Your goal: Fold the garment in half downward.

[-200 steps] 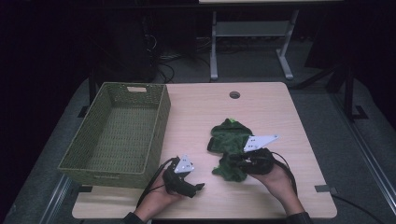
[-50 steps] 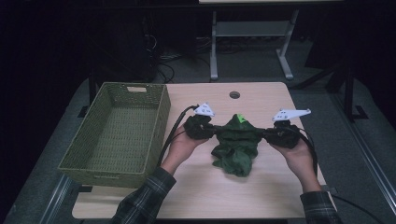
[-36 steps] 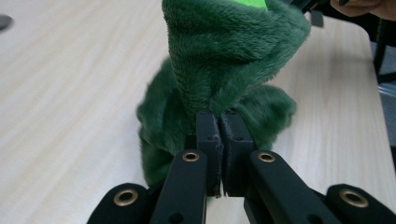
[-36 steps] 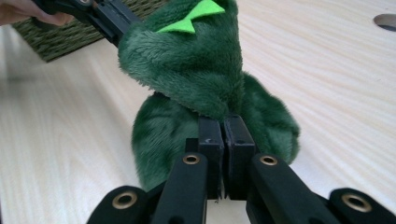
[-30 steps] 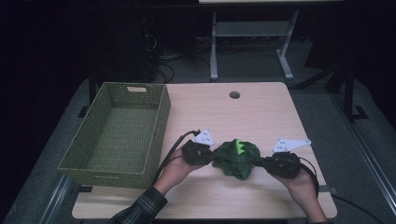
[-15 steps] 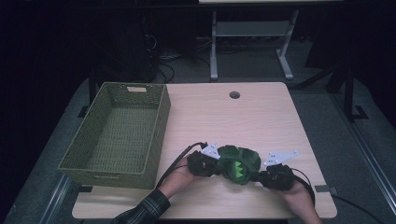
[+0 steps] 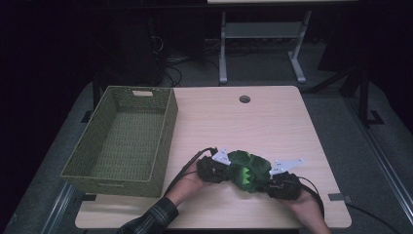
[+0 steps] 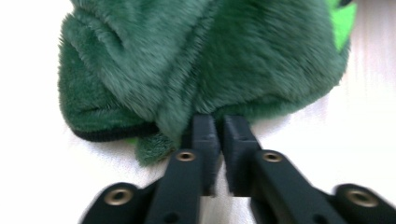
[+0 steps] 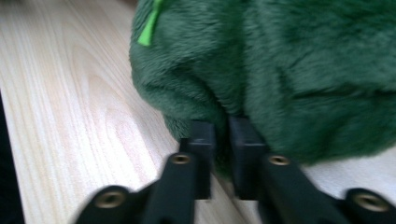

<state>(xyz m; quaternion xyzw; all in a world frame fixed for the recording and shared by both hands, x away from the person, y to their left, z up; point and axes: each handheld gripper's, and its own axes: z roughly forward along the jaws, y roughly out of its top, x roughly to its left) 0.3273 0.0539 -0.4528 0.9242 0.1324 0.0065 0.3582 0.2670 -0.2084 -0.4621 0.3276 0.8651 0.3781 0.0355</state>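
The room around the work area is dark; a grey floor [image 7: 336, 122] surrounds the tabletop [image 7: 243, 124], and a light metal frame [image 7: 263, 44] with two feet stands on the floor beyond the far edge. The tabletop is pale wood grain with a round cable hole [image 7: 244, 99] near its far edge. A green woven basket [image 7: 122, 139] with a handle slot in its far wall occupies the left part of the tabletop. A green plush garment [image 7: 248, 168] with bright green zigzag markings lies bunched on the tabletop near the front edge, right of the basket and apart from it. Both forearms enter from the bottom of the high view; a plaid sleeve [image 7: 151, 222] covers the left one. The left tool [image 7: 225, 170] sits low at the left edge of the garment, pointing right; the right tool [image 7: 265, 184] sits low at the garment's right front edge, pointing left. In the left gripper view the left tool [image 8: 220, 135] has its jaws a narrow gap apart, having just been opening, with tips against the plush fold [image 8: 187, 93] and no fabric clamped between them. In the right gripper view the right tool [image 9: 222, 140] likewise shows a narrow gap, jaws just opening, with plush at the tips and in the gap but not visibly pinched.
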